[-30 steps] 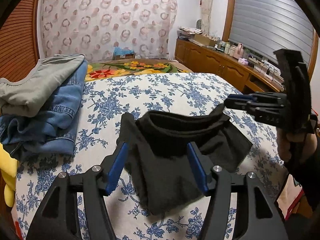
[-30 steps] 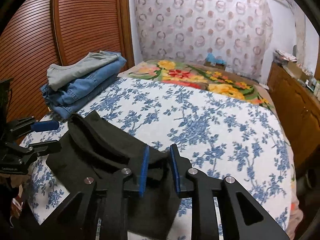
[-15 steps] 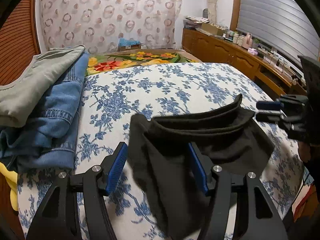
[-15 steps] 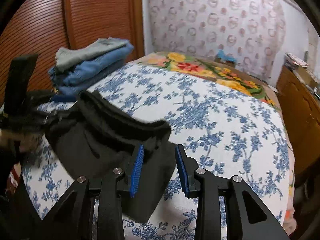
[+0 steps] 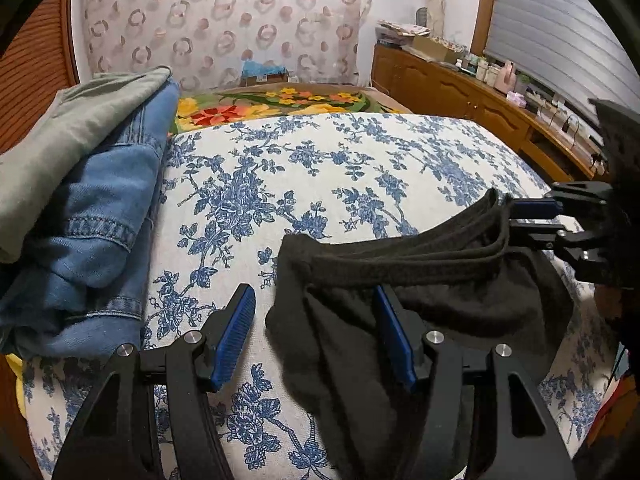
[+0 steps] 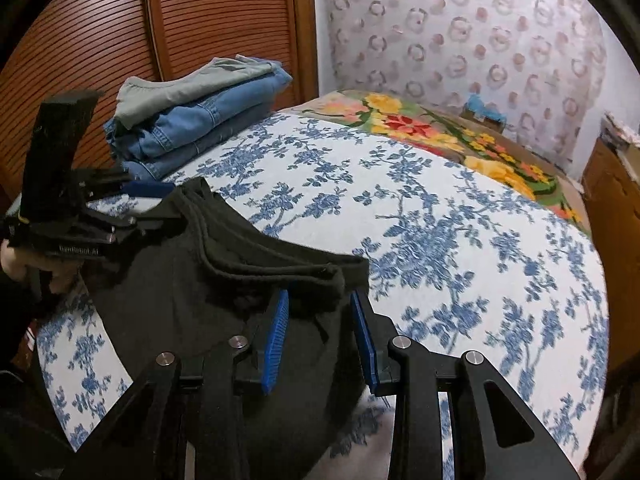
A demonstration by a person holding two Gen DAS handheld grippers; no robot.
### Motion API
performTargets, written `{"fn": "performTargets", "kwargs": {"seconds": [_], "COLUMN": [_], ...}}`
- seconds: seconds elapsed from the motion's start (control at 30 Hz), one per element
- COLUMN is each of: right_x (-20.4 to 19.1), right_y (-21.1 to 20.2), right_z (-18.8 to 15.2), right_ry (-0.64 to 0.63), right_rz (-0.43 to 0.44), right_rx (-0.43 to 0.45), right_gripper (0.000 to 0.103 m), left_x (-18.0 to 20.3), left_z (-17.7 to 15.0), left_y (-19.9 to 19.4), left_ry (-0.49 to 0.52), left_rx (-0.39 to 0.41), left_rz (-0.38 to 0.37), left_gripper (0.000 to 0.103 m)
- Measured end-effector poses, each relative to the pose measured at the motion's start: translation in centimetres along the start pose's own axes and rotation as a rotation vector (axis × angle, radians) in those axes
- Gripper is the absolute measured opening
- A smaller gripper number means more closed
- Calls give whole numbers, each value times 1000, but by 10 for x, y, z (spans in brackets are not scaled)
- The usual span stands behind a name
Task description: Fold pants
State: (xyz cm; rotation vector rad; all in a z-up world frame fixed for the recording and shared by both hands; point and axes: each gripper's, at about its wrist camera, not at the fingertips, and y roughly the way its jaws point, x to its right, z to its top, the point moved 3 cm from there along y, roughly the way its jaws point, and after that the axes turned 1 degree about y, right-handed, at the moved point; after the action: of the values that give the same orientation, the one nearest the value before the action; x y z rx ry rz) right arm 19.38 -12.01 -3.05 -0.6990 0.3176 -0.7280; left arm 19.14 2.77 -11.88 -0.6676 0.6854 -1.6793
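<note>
Black pants (image 5: 420, 292) lie bunched at the near edge of the bed, waistband stretched between the two grippers; they also show in the right wrist view (image 6: 224, 280). My left gripper (image 5: 316, 332) is open, and the left corner of the waistband lies between its blue pads. My right gripper (image 6: 320, 328) is partly open around the right corner of the waistband, its pads apart from the cloth. It shows at the right of the left wrist view (image 5: 560, 220). The left gripper shows at the left of the right wrist view (image 6: 120, 208).
A stack of folded clothes, grey-green on blue jeans (image 5: 84, 200), sits at the bed's left side by the wooden wardrobe (image 6: 200, 20). The blue-flowered bedspread (image 5: 320, 168) stretches ahead. A colourful flowered blanket (image 5: 280, 104) lies at the far end. A wooden cabinet (image 5: 480, 100) runs along the right.
Both grippers have moved forward and apart, pulling the waistband taut and carrying the pants further onto the bed. The right gripper's jaws have opened wider.
</note>
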Motion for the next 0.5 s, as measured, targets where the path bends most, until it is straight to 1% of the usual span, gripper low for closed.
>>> {"fn": "performTargets", "kwargs": {"seconds": [0.07, 0.1, 0.13, 0.17, 0.23, 0.37, 0.47, 0.5], "right_x": [3, 5, 6, 6, 10, 20, 23, 23], "right_y": [7, 10, 11, 13, 12, 9, 7, 7], "right_z": [3, 4, 4, 5, 6, 7, 6, 5], "right_ry": [12, 19, 26, 32, 51, 100, 111, 115], "right_rz": [20, 32, 37, 44, 47, -12, -58, -55], "right_rx": [-3, -6, -7, -9, 0, 27, 31, 26], "right_gripper": [22, 19, 10, 8, 6, 5, 5, 5], "left_x": [-2, -2, -2, -2, -2, -3, -3, -3], "left_z": [-1, -1, -1, -1, -2, -1, -2, -2], "left_y": [1, 1, 0, 1, 0, 1, 0, 0], "left_ry": [-10, -13, -15, -16, -14, -20, -20, -20], "left_rx": [-6, -6, -5, -5, -5, -5, -3, -1], "left_rz": [-10, -13, -15, -15, -14, -18, -17, -16], "left_gripper": [63, 63, 63, 63, 63, 63, 63, 63]}}
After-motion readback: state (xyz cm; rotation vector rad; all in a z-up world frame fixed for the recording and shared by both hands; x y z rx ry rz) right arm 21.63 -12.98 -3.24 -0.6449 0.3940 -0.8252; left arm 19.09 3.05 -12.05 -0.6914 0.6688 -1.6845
